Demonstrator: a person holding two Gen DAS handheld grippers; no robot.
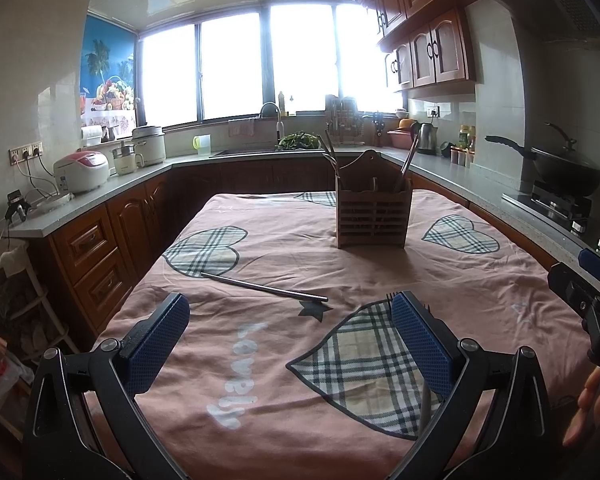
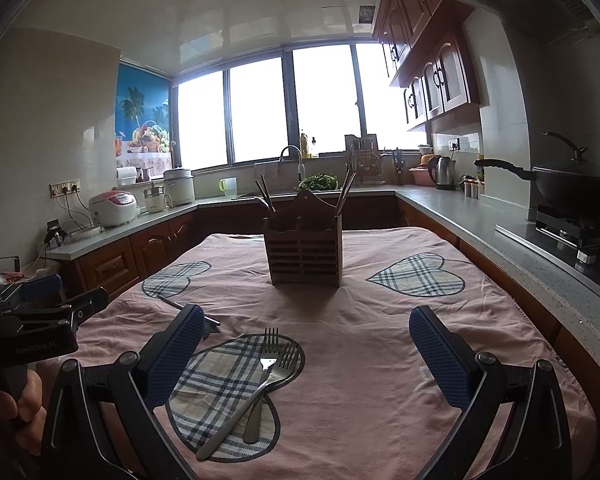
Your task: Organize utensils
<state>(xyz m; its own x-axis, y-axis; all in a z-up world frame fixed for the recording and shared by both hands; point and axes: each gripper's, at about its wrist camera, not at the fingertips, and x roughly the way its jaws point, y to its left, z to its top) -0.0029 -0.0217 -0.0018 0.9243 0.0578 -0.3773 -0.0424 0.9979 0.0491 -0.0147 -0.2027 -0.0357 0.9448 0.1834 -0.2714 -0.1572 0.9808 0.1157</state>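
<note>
Two forks (image 2: 260,376) lie crossed on a plaid heart patch at the near end of the desk (image 2: 380,360), tines pointing far, handles running back toward the near-left. So their long axis goes roughly near-to-far, tilted a bit to the left at the handle end. They sit low between the right tongs (image 2: 306,352), closer to the left pad than the right one, and those tongs are spread wide with nothing in them.

A single metal stick, probably a chopstick (image 1: 260,286), lies farther out on the pink cloth, running left-to-right with its right end nearer. It's just ahead of the left tongs (image 1: 290,334), which are also wide open and empty. From that view the forks only peek out behind the right pad.

The wooden holder (image 2: 305,256) stands upright in the middle of the far half, already carrying a few utensils.

Looks like the right hand is better placed for the forks and the left for the chopstick; grabbing the forks across the handles seems the easy way in.
</note>
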